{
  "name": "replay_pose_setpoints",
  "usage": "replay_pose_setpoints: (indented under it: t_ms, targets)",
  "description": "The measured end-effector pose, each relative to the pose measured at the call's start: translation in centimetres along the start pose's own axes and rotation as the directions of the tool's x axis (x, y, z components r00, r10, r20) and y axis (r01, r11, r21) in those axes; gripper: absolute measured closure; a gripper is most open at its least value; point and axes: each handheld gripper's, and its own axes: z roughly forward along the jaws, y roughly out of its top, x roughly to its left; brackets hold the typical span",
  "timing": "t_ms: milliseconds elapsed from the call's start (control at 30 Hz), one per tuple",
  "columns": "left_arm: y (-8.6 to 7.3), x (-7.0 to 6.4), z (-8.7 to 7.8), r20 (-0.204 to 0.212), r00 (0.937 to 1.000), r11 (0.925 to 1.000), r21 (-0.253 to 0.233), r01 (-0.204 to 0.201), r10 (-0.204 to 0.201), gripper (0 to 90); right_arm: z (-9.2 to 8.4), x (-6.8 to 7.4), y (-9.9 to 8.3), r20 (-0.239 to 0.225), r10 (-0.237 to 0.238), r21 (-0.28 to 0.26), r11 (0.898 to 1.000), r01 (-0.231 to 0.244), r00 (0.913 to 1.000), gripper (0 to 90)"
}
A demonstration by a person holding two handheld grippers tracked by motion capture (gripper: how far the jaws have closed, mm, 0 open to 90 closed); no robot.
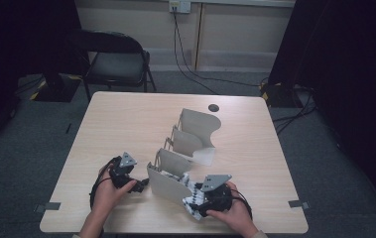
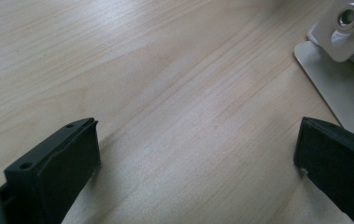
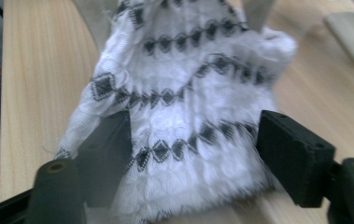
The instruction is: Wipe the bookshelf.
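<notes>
a: where is the patterned white cloth (image 3: 184, 121) seen?

b: between the spread jaws of the right gripper (image 3: 191, 154), at the metal rack (image 1: 185, 158); pad contact looks loose, though blurred.

a: and the left gripper (image 2: 195, 154)?

b: held wide open over the bare table (image 2: 142, 70).

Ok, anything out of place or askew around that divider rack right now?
The white patterned cloth lies bunched and crumpled at the near end of the metal divider rack, spilling onto the table rather than sitting neatly in a slot. It sits between the right tool's parted jaws. The rack itself stands upright; nothing looks damaged.
</notes>
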Motion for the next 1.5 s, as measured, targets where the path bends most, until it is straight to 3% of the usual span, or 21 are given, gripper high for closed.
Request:
replay_pose_setpoints:
  t_ms: [167, 400, 500, 833, 1033, 1100, 1200, 1300, 1400, 1500]
  targets:
    - [0.0, 0.0, 0.0, 0.001, 1.0, 1.0, -0.001, -0.001, 0.001, 0.0, 0.8, 0.1, 0.3, -0.02, 0.0, 0.005, 1.0, 0.0, 0.9998, 38.7]
    - [0.0, 0.0, 0.0, 0.0, 1.0, 1.0, -0.001, 0.001, -0.001, 0.0, 1.2, 0.6, 1.0, -0.016, 0.007, 0.016, 1.0, -0.007, 0.9998, 65.7]
    - [0.0, 0.0, 0.0, 0.0, 1.0, 1.0, -0.001, 0.001, -0.001, 0.0, 1.2, 0.5, 1.1, -0.021, 0.021, 0.024, 1.0, -0.02, 0.9996, 72.2]
    - [0.0, 0.0, 0.0, 0.0, 1.0, 1.0, 0.003, -0.004, 0.004, 0.0, 0.0, 0.4, 0.6, -0.025, 0.033, 0.063, 0.998, -0.031, 0.9991, 77.3]
    - [0.0, 0.0, 0.0, 0.0, 1.0, 1.0, 0.003, -0.006, 0.006, 0.0, -1.4, -0.1, -0.6, -0.005, 0.062, 0.075, 0.995, -0.061, 0.9981, 73.7]
    - [0.1, 0.0, 0.0, -0.001, 0.9999, 0.9999, 0.003, -0.012, 0.012, 0.0, -1.8, -0.2, -0.7, 0.002, 0.056, 0.073, 0.996, -0.056, 0.9984, 63.7]
    - [0.1, -0.1, 0.1, 0.001, 1.0, 1.0, 0.002, -0.006, 0.006, 0.0, -2.2, -0.4, -0.4, 0.043, 0.077, 0.013, 0.997, -0.078, 0.9961, 44.0]
    - [0.1, -0.1, 0.1, 0.003, 0.9999, 0.9999, 0.005, -0.011, 0.011, 0.0, -1.8, -0.6, 0.0, 0.056, 0.065, -0.016, 0.998, -0.064, 0.9963, 34.9]
    - [0.1, -0.1, 0.1, 0.003, 0.9999, 0.9999, 0.006, -0.011, 0.011, 0.0, -0.9, -0.8, 0.5, 0.077, 0.035, -0.014, 0.999, -0.034, 0.9965, 31.5]
    - [0.1, -0.1, 0.1, 0.003, 1.0, 1.0, 0.0, -0.005, 0.005, 0.0, -0.1, -1.0, 0.5, 0.062, 0.026, 0.005, 1.0, -0.026, 0.9977, 33.6]
